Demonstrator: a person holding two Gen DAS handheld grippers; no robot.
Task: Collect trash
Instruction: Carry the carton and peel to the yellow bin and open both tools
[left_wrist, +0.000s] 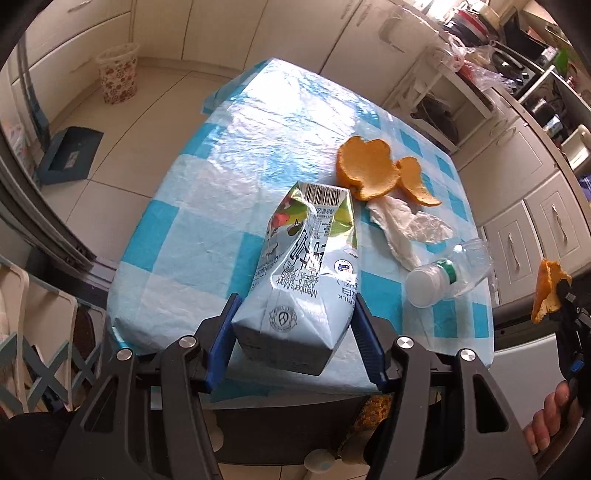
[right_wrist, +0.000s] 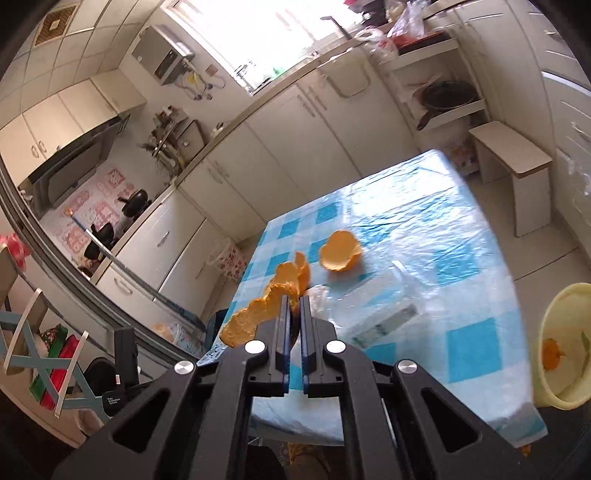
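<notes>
A pale blue milk carton (left_wrist: 306, 266) lies lengthwise between the blue pads of my left gripper (left_wrist: 295, 317), which is shut on it at the table's near edge. On the blue-checked table (left_wrist: 221, 166) lie a large orange peel (left_wrist: 369, 170), a crumpled tissue (left_wrist: 402, 225) and a clear plastic bottle (left_wrist: 447, 273). My right gripper (right_wrist: 294, 301) is shut on a curled strip of orange peel (right_wrist: 258, 314), held above the table's near corner. This held peel (left_wrist: 550, 291) also shows at the right edge of the left wrist view. A second peel (right_wrist: 340, 253) rests on the table beyond it.
A pale yellow bucket (right_wrist: 554, 332) with a bit of orange peel (right_wrist: 552, 354) inside stands at the table's right side. A floral wastebasket (left_wrist: 118, 74) and a blue dustpan (left_wrist: 70, 155) are on the floor. A low stool (right_wrist: 513, 162) and cabinets stand behind the table.
</notes>
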